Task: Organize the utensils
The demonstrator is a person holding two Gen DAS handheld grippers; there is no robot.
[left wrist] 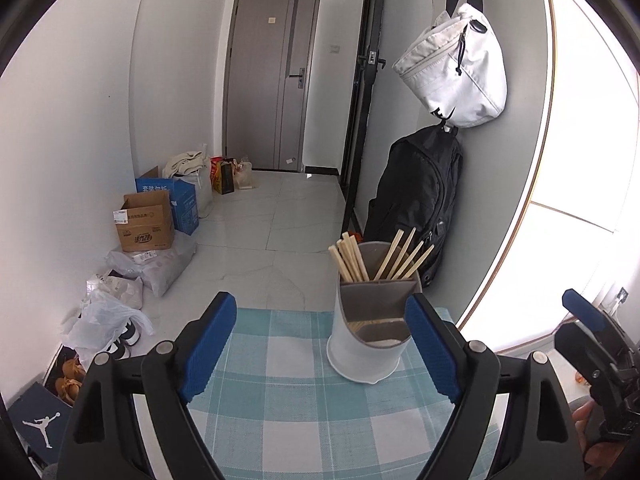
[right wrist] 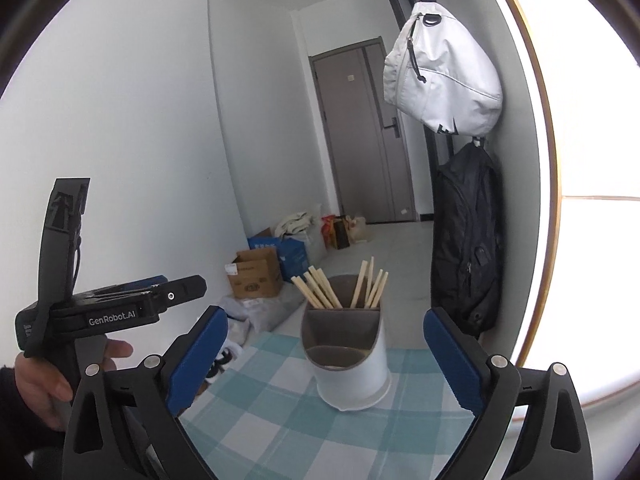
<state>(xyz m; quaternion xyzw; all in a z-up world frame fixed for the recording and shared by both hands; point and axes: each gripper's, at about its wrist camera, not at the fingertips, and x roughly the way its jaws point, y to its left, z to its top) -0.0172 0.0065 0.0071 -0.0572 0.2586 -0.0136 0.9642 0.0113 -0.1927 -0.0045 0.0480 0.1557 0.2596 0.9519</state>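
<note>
Wooden chopsticks (left wrist: 372, 258) are standing in the white holder (left wrist: 366, 344) on the checked desk (left wrist: 280, 400), centre-right of frame, just beyond the left tool (left wrist: 320, 344). Both the left and the right tool (right wrist: 326, 356) are gaping apart, gripping nothing.

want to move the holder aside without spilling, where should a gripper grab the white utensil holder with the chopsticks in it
Probably grip the white utensil holder low on its round outer wall, coming in level from the near side with one finger on each flank. The chopsticks fan out above the rear compartments, so a top approach would likely hit them. The right gripper is open and already faces it across the checked cloth.
</note>
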